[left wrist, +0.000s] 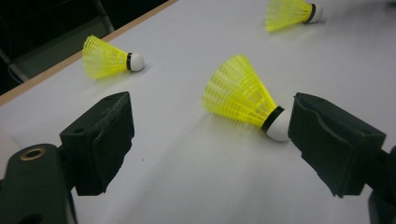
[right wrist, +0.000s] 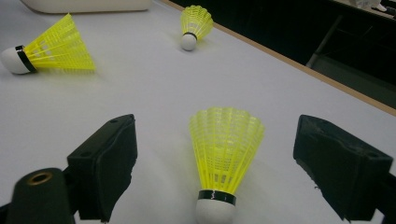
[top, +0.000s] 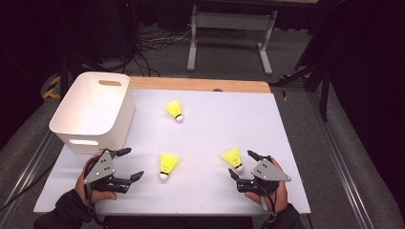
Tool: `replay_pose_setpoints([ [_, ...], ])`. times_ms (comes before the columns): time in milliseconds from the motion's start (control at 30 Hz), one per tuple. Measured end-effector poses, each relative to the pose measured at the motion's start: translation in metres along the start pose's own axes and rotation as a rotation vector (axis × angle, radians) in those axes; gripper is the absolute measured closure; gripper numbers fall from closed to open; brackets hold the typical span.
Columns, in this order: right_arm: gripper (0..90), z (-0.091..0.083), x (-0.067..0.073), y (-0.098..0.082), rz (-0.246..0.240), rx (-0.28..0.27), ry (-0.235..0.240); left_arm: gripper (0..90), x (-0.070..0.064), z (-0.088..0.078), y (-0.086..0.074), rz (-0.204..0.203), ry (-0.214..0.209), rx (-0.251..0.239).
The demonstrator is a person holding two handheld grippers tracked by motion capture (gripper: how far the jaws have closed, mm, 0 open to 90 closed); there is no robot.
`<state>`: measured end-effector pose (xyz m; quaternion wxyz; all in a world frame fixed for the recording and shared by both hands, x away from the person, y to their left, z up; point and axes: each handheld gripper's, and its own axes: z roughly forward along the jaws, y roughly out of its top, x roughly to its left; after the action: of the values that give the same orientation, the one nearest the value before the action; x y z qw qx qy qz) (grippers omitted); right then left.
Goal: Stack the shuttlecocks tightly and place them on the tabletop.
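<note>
1. The left tool [top: 133, 164] sits at the near left of the white table [top: 215, 195], held in the person's left hand [top: 98, 193]. Its jaws stand wide apart with nothing gripped between them.
2. In the left gripper view the middle shuttlecock [left wrist: 245, 98] lies on its side ahead of the jaws, and its white cork tip seems to sit just beside the right jaw, though I cannot tell whether they touch.
3. In the high view that same middle shuttlecock [top: 167, 166] lies a little to the right of the left tool, cork end toward the person.
4. The right tool [top: 242, 164] rests at the near right of the table in the right hand [top: 267, 193]. Its jaws are also spread wide and hold nothing.
5. The right shuttlecock [right wrist: 223, 158] lies between the right tool's jaws in the right gripper view, cork toward the camera and skirt pointing away, clear of both pads.
6. In the high view the right shuttlecock [top: 233, 158] lies just left of the right tool.
7. A far shuttlecock [top: 175, 110] lies toward the back of the table, well apart from both tools.
8. A white bin [top: 81, 131] stands at the table's left edge, just behind the left tool.
</note>
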<state>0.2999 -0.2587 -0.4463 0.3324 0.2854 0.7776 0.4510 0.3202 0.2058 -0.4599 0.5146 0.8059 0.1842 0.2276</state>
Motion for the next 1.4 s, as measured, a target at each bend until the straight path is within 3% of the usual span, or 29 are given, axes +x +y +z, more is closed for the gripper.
replay_pose_setpoints([
  [333,14.8,-0.002,-0.003,0.000,0.012,-0.009,-0.005,16.9,0.008,0.020,0.026,-0.007,-0.007,-0.030],
  [567,15.4,-0.002,-0.004,-0.001,0.014,0.000,-0.015,17.6,0.018,0.054,0.035,-0.013,-0.007,0.050],
  [800,16.9,-0.003,-0.006,-0.002,0.013,0.012,-0.035,19.9,0.029,0.071,0.048,-0.029,0.013,0.035],
  [900,17.1,-0.003,-0.007,-0.002,0.011,0.016,-0.043,19.7,0.035,0.084,0.052,-0.068,0.012,0.043],
  [1067,17.1,-0.004,-0.007,-0.002,0.011,0.015,-0.044,18.2,0.038,0.099,0.062,-0.068,0.026,0.059],
  [1200,17.0,-0.003,-0.005,-0.002,0.003,0.025,-0.035,14.2,0.053,0.112,0.073,-0.126,0.042,0.047],
  [1400,17.1,-0.004,-0.006,-0.004,0.007,0.031,-0.035,13.9,0.070,0.134,0.078,-0.179,0.054,0.084],
])
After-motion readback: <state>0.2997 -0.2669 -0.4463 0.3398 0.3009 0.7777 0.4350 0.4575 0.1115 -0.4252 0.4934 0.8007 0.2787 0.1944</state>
